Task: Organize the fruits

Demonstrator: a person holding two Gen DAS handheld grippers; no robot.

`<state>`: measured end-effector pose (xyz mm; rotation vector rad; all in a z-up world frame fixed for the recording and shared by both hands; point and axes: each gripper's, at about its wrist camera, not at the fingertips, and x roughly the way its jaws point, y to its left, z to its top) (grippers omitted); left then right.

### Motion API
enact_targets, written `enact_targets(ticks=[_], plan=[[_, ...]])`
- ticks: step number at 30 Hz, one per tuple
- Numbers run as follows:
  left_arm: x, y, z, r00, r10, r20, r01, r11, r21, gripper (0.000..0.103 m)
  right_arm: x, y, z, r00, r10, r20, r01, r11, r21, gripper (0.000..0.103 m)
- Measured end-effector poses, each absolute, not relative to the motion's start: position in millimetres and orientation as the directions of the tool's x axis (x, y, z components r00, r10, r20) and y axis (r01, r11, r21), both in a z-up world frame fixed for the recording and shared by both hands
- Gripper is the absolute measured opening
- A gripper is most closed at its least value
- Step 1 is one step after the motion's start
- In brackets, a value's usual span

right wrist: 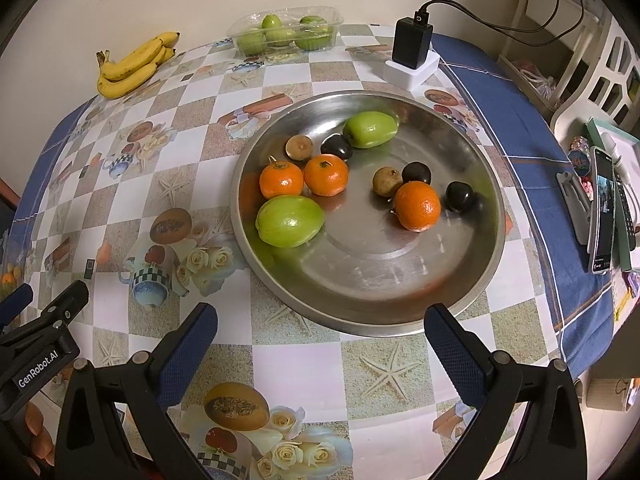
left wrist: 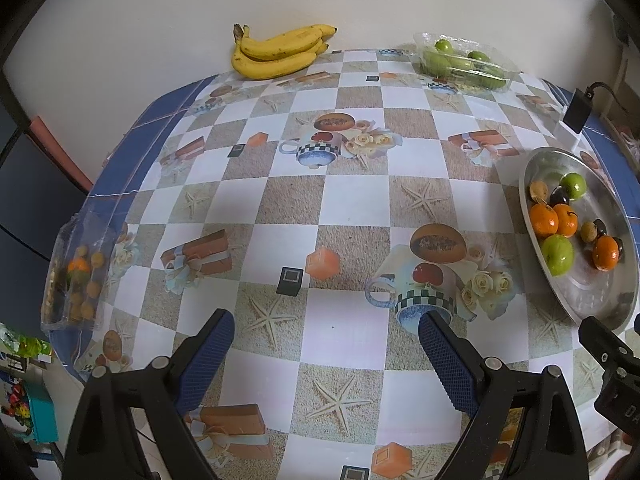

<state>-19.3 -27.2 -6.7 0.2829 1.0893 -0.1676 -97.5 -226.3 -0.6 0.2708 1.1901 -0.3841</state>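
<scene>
A round steel tray point(right wrist: 400, 304) holds three oranges point(right wrist: 417, 205), two green fruits point(right wrist: 289, 221), small dark fruits point(right wrist: 460, 196) and small brown fruits point(right wrist: 386, 181). The tray also shows in the left wrist view point(left wrist: 584, 296) at the right. A banana bunch point(left wrist: 276, 54) lies at the table's far edge. A clear box of green fruits point(left wrist: 466, 62) stands at the far right. A clear box of small orange and brown fruits point(left wrist: 78, 276) sits at the left edge. My left gripper point(left wrist: 326, 340) is open and empty over the tablecloth. My right gripper point(right wrist: 320, 338) is open and empty at the tray's near rim.
A black charger on a white block point(right wrist: 412, 50) stands behind the tray. A phone and small items point(right wrist: 602, 216) lie on the blue cloth at the right. The left gripper's body point(right wrist: 40, 344) shows at the lower left of the right wrist view.
</scene>
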Motion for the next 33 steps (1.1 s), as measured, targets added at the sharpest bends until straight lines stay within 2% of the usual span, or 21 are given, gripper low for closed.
enact_targets(ticks=[33], plan=[[-18.6, -24.9, -3.9, 0.469, -0.003, -0.883, 0.261, 0.956, 0.135, 0.095, -98.5, -227.3, -2.4, 0.314, -0.141, -0.939, 0.438, 0.899, 0.011, 0.103]])
